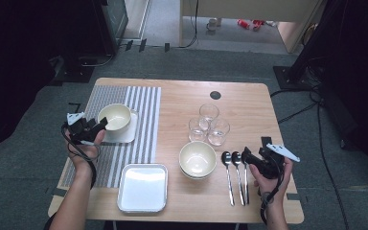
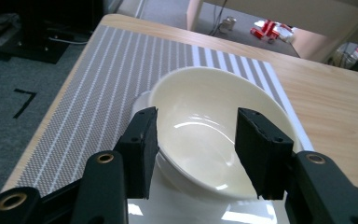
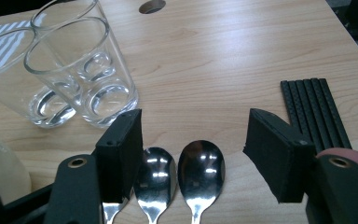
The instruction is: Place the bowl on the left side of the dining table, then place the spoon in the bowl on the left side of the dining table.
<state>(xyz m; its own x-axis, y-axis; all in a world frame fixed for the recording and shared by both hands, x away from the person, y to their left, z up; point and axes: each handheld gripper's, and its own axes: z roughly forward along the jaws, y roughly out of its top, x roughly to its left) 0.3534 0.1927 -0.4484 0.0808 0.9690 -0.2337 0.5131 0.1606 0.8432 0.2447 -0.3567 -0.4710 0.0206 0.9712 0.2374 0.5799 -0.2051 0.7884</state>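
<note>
No writing is readable. The left gripper (image 1: 97,128), in a raised hand, points at the cream bowl (image 1: 114,117) sitting on a white square plate (image 1: 130,134) on the striped placemat (image 1: 146,103); its jaws stand apart, gripping nothing. The right gripper (image 1: 246,154) hovers low over two spoons (image 3: 179,175) on the tabletop (image 1: 239,103), jaws wide and empty.
</note>
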